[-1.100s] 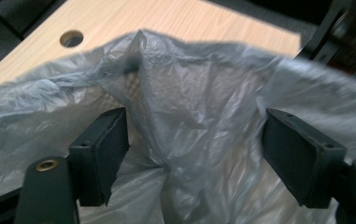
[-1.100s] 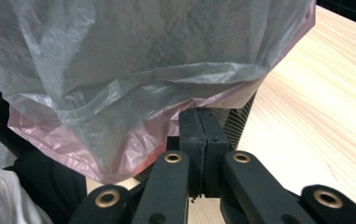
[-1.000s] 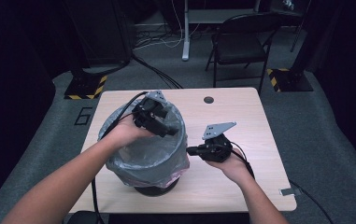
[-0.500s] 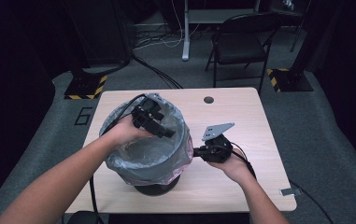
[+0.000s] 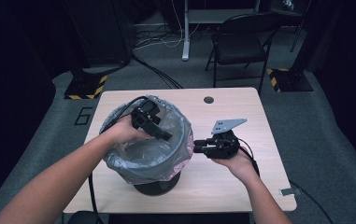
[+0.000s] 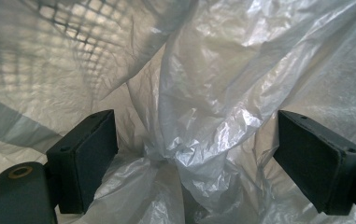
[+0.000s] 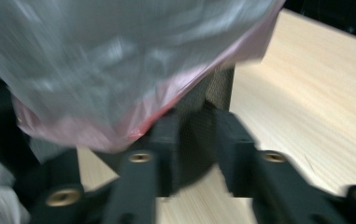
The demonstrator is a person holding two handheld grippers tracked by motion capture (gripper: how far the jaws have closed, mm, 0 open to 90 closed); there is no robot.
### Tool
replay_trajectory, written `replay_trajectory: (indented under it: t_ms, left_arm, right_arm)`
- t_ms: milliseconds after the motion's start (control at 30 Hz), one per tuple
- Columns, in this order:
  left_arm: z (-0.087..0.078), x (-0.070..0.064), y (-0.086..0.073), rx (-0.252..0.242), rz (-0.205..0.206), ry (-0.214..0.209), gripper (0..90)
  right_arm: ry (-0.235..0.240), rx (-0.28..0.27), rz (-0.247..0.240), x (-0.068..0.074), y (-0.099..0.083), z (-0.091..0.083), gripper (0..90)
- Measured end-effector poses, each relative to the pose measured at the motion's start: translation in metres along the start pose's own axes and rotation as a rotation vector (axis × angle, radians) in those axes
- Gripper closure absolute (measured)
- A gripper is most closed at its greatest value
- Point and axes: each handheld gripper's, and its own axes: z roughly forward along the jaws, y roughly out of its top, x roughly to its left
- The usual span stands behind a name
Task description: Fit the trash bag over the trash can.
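Note:
A black mesh waste bin (image 5: 155, 185) stands on the wooden table (image 5: 241, 109), lined with a clear plastic bag (image 5: 140, 158) whose edge folds over the rim. My left gripper (image 5: 159, 133) reaches down into the bin's mouth. Its jaws stand wide open (image 6: 203, 163) with crumpled bag film (image 6: 213, 93) loose between them. My right gripper (image 5: 196, 147) is at the bin's right side, just under the overhanging bag edge (image 7: 119, 60). Its jaws sit a narrow gap apart (image 7: 198, 140), with the mesh wall (image 7: 217, 88) behind the gap. That view is blurred.
The table has a round cable hole (image 5: 208, 99) near its far edge. Bare tabletop (image 7: 306, 84) lies right of the bin. A folding chair (image 5: 241, 44) and cables on the floor (image 5: 157, 70) are beyond the table. A cable trails from each gripper.
My right gripper has moved left across the table up to the bin's side. My left gripper stays inside the bin's mouth, barely shifted.

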Motion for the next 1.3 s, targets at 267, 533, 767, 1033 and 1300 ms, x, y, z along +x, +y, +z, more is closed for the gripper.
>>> replay_trajectory:
  t_ms: [267, 533, 767, 1033, 1300]
  left_arm:
    - [0.000, 0.000, 0.000, 0.003, 0.001, -0.002, 14.6]
    - [-0.002, -0.003, 0.001, 0.013, 0.022, 0.003, 16.2]
    - [-0.005, -0.004, 0.002, 0.015, 0.030, 0.005, 18.1]
    - [-0.006, -0.006, 0.003, 0.006, 0.048, 0.003, 18.4]
    - [-0.004, -0.004, 0.006, 0.015, 0.055, 0.023, 18.4]
  right_arm:
    - [0.029, -0.064, -0.005, 0.012, 0.008, -0.003, 50.4]
    - [-0.027, -0.008, 0.008, 0.007, 0.009, 0.010, 49.5]
    - [0.049, -0.032, 0.063, -0.002, 0.015, 0.011, 76.2]
    - [-0.011, 0.003, 0.016, 0.003, 0.013, 0.014, 89.9]
    - [-0.097, 0.138, -0.054, 0.011, 0.008, 0.023, 90.0]
